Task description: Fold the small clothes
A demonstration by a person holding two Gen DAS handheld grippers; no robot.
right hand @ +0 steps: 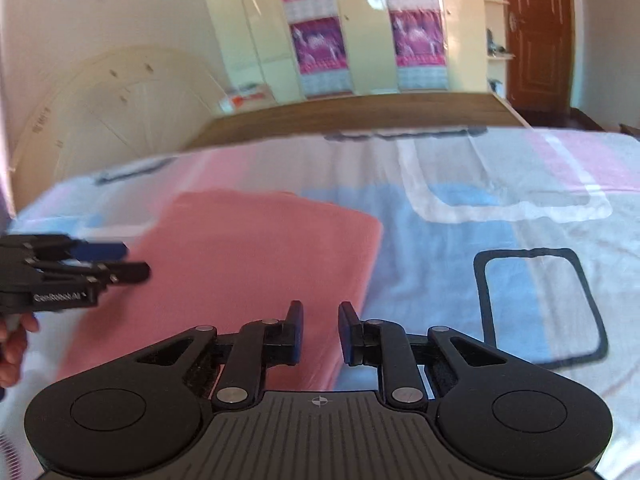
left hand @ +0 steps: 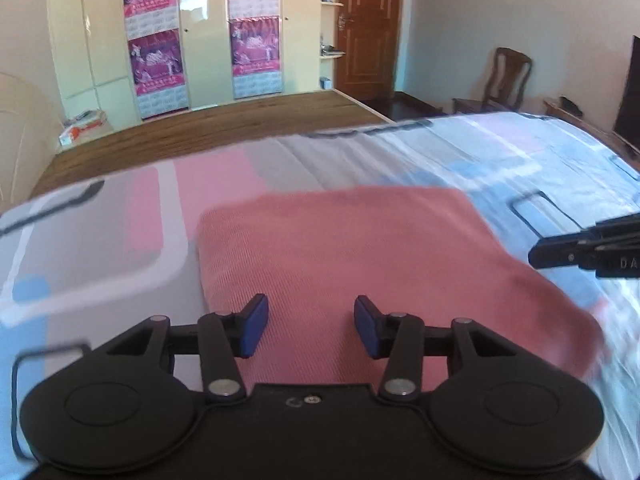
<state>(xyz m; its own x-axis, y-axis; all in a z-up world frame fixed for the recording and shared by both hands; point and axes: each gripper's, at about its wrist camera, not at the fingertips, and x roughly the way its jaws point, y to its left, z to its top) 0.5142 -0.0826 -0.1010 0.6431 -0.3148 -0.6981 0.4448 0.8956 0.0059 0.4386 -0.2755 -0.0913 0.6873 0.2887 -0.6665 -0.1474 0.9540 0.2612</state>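
Note:
A pink cloth (left hand: 360, 248) lies folded in a flat rectangle on the patterned bedsheet (left hand: 120, 220). My left gripper (left hand: 311, 326) is open and empty, its blue pads above the cloth's near edge. In the right wrist view the cloth (right hand: 248, 256) lies left of centre. My right gripper (right hand: 320, 332) is open and empty above the cloth's near right corner. The right gripper shows at the right edge of the left wrist view (left hand: 538, 254), beside the cloth's right side. The left gripper shows at the left of the right wrist view (right hand: 136, 262).
The bed's far edge meets a wooden floor (left hand: 224, 120). A cream wardrobe with pink posters (left hand: 156, 40) stands behind, a brown door (left hand: 368, 28) and a wooden chair (left hand: 504, 80) to the right. A cream headboard (right hand: 112, 112) stands at the left.

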